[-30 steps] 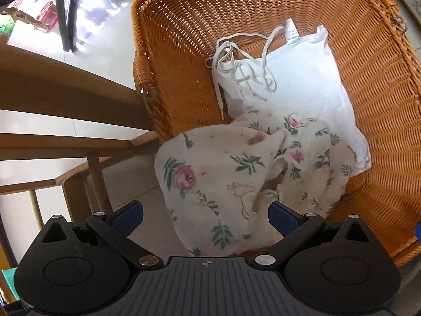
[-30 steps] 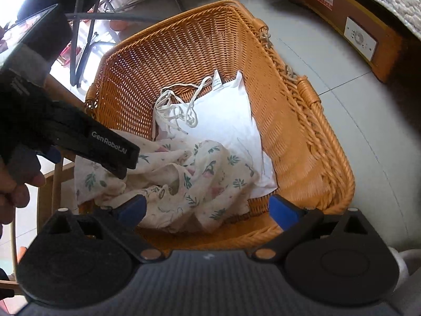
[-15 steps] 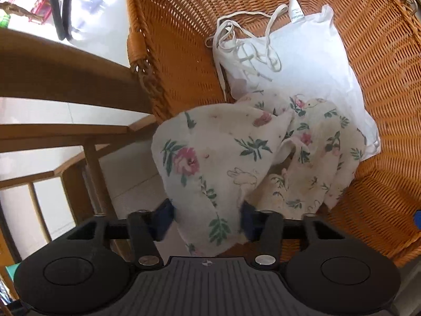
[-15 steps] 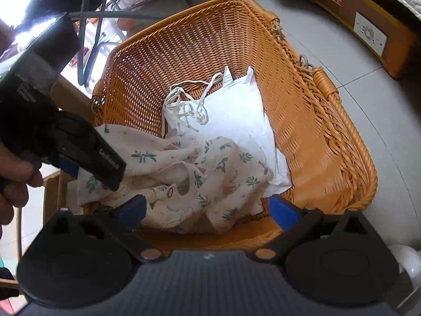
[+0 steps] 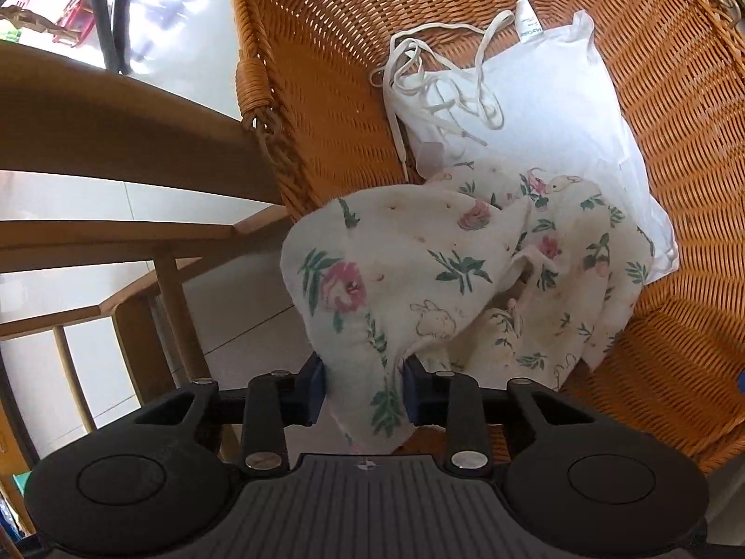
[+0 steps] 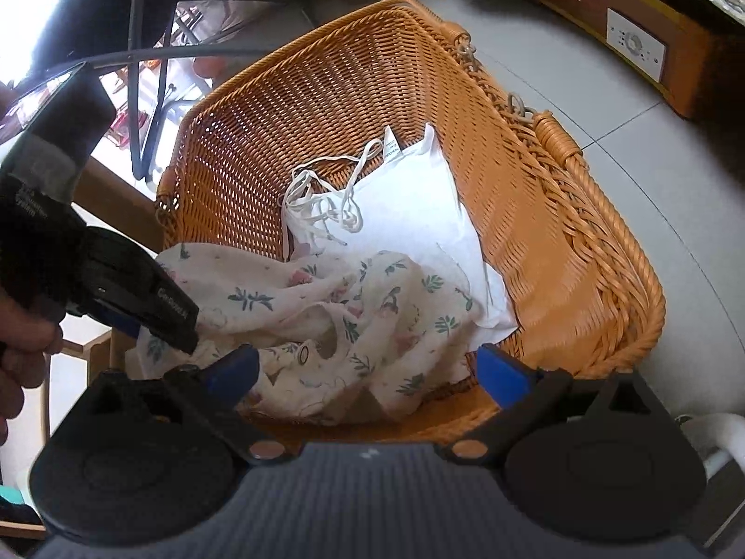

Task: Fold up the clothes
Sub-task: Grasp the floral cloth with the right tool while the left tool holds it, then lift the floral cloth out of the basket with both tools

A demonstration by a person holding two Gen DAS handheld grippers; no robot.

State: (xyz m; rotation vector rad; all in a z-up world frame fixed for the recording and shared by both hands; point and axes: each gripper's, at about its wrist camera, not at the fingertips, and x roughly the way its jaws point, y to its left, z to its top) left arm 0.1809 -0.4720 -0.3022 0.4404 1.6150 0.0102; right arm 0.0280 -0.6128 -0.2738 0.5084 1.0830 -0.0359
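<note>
Within a second the left gripper [image 5: 364, 389] had closed from wide open onto the floral cloth [image 5: 419, 275] draped over the basket [image 5: 689, 149] rim ahead; it looked ready to lift. The right gripper [image 6: 368, 370] hung open, empty, above.

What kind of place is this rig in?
Most likely a home living area. A wicker basket of laundry, with a floral garment and a white top, sits on a tiled floor beside wooden furniture.
</note>
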